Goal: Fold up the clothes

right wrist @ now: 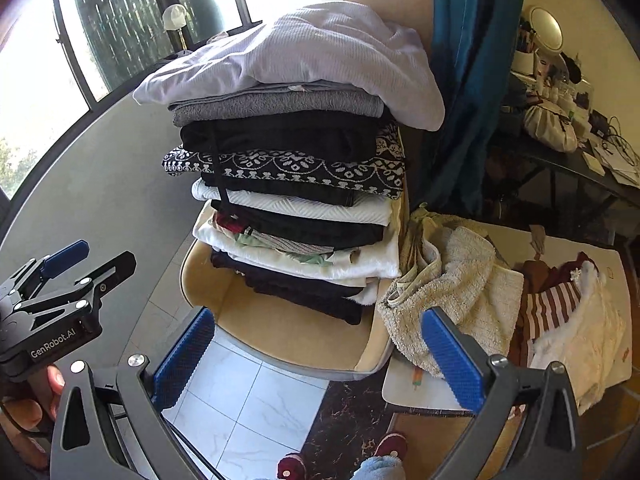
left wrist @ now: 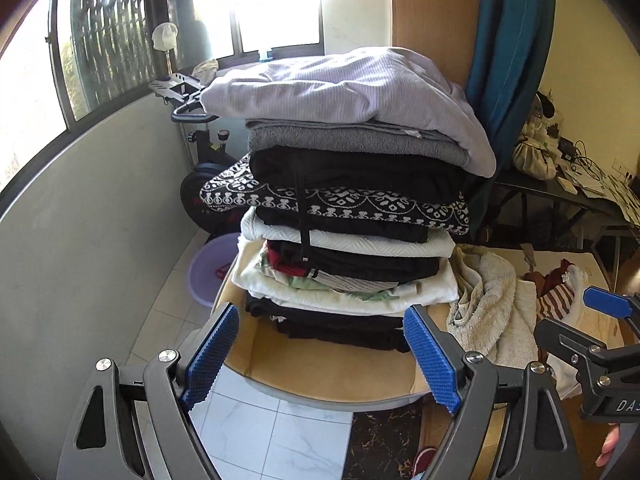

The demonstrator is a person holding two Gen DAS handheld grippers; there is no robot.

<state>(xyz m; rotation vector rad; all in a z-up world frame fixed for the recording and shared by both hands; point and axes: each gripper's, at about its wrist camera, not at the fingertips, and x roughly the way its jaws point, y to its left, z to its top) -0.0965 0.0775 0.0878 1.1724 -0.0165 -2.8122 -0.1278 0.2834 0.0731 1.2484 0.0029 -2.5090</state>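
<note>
Both grippers spread wide & empty in front of a tall stack of folded clothes on a chair.

L gripper (left wrist: 320, 354): blue pads well apart, nothing btwn them, aimed at base of the folded stack (left wrist: 348, 200). R gripper (right wrist: 316, 360): jaws also wide, holding nothing, hanging over the tiled floor (right wrist: 240, 408) just before the tan chair (right wrist: 288, 340). Stack sits on the chair seat, approx a dozen layers: pale lilac knit top (right wrist: 304, 52) uppermost, grey towel under it, then black, a black/white patterned piece, white, more black at bottom. Unfolded items lie R of the chair: cream fleecy garment (right wrist: 452, 280) draped at table edge, striped brown/white piece (right wrist: 552, 308) further R on the white table (right wrist: 424, 392).
</note>
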